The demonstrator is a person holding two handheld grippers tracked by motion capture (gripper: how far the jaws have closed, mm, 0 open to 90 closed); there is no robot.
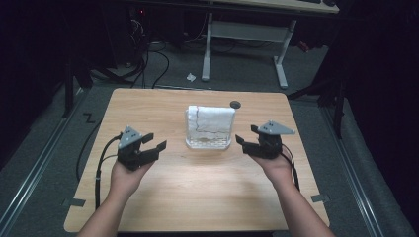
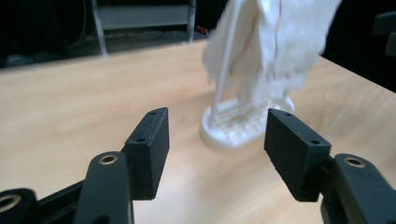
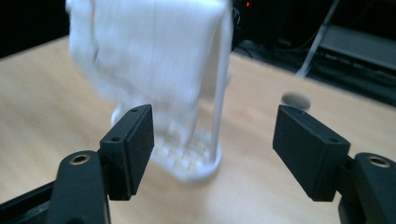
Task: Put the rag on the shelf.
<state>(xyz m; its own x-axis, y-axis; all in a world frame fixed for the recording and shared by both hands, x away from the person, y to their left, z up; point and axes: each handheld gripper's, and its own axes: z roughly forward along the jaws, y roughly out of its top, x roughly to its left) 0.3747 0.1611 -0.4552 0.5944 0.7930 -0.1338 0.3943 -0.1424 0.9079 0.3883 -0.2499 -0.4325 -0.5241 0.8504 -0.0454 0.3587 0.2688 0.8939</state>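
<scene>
A white towel (image 1: 210, 121) hangs over a small white rack (image 1: 208, 143) in the middle of the wooden table (image 1: 197, 197). The towel (image 2: 266, 42) and the rack's base (image 2: 233, 128) lie ahead of my left gripper (image 2: 217, 144), whose jaws stand wide apart with nothing between them. My left gripper (image 1: 154, 141) is held left of the rack, apart from it. My right gripper (image 1: 245, 135) is held right of the rack, open and empty. In the right gripper view the towel (image 3: 149, 46) and rack base (image 3: 191, 161) sit ahead of the open right gripper (image 3: 212, 140).
A small dark round object (image 1: 235, 104) lies on the table behind the rack, also seen as a dark round object (image 3: 296, 99). Beyond the table stand a white desk frame (image 1: 244, 37) and cables on the grey floor (image 1: 163, 59).
</scene>
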